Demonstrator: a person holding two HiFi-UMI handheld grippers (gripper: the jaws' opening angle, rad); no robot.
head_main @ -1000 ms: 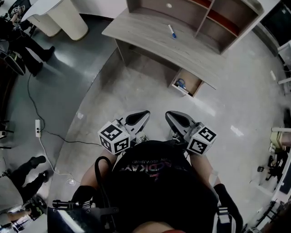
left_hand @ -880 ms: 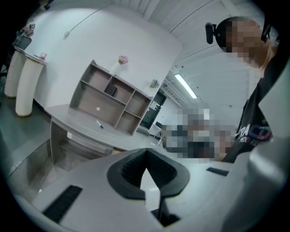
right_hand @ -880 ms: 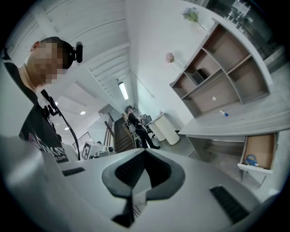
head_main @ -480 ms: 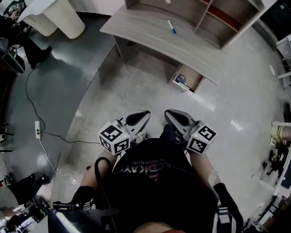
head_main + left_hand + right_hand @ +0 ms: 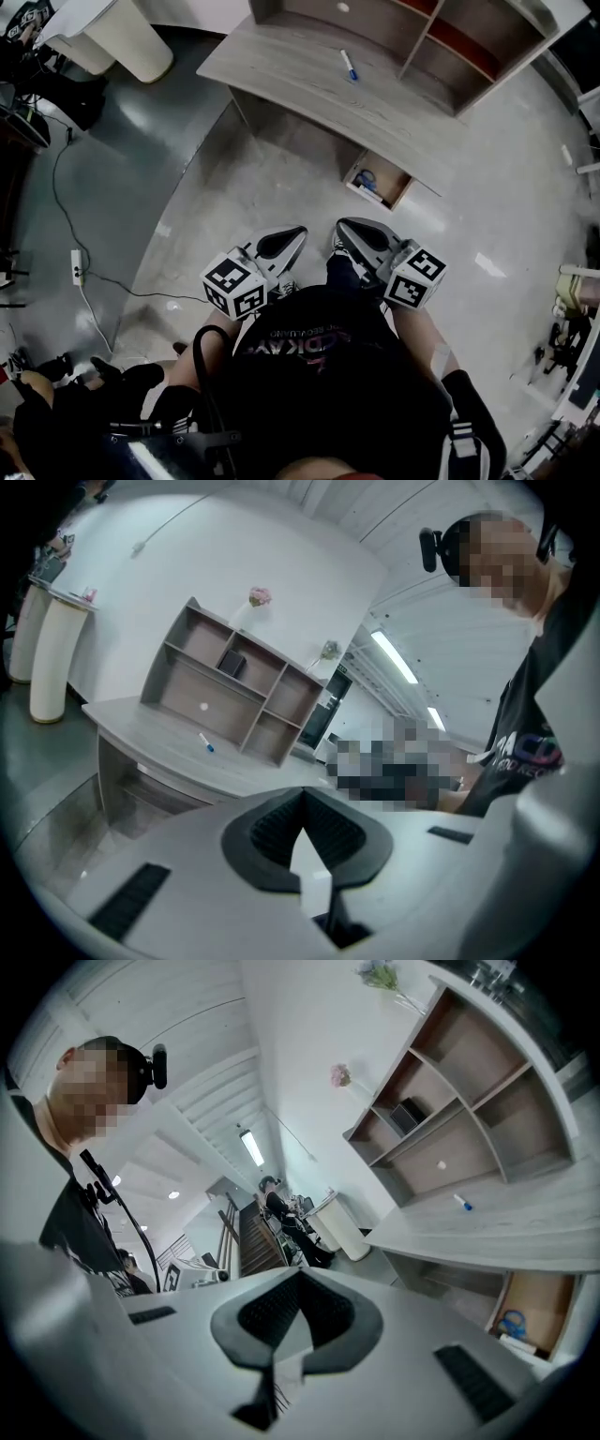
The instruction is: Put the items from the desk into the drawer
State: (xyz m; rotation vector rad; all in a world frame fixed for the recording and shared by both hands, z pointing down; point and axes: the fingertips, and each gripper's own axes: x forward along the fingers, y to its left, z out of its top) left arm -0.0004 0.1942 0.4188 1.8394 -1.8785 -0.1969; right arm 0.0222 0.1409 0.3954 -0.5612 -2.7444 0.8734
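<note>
Jaws together, left gripper (image 5: 298, 231) and right gripper (image 5: 341, 225); pen (image 5: 349, 65) on desk (image 5: 281, 67)

Matt pale woodgrain desk (image 5: 281, 66); glossy, smooth polished concrete floor (image 5: 281, 178).

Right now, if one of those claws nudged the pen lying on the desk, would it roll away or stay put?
The pen looks slim and round, so a sideways push would probably roll it across the flat desk; nothing beside it would stop it. It seems stiff and small, likely light to lift.
</note>
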